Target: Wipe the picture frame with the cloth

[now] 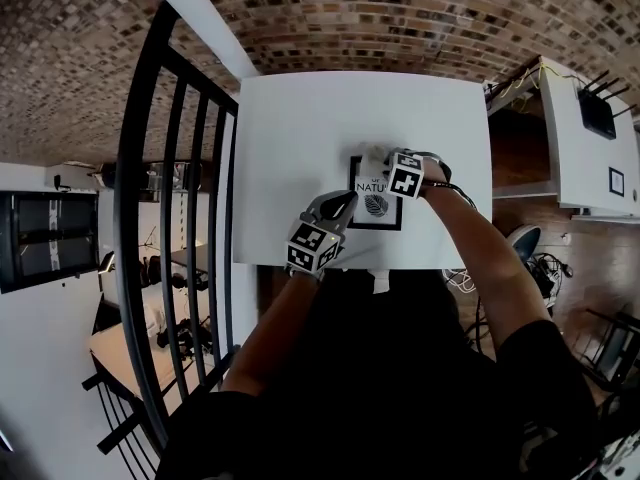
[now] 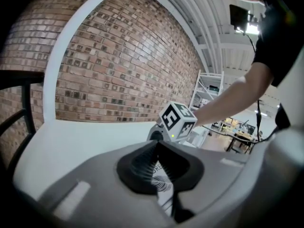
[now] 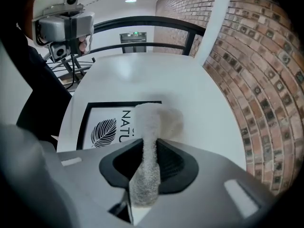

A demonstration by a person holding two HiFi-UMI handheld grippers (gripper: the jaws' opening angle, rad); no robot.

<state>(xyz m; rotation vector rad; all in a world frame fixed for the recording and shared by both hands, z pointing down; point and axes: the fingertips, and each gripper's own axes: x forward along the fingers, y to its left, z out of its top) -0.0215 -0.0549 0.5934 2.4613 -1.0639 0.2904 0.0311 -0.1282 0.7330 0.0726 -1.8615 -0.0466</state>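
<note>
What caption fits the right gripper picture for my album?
Right hand-held gripper clamps fluffy white cloth at black-framed leaf picture edge on white table.

Overhead and 2 close gripper views share the picture frame.

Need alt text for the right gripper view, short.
The right tongs pinch a white cloth, its free end on a black picture frame with a leaf print, flat on a white table beside a brick wall.

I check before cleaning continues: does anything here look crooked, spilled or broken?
Nothing stands out. The picture frame lies flat and straight on the white table; no crack or spill shows. The right claw holds the white cloth on the frame's far edge; the left claw grips its left side.
</note>
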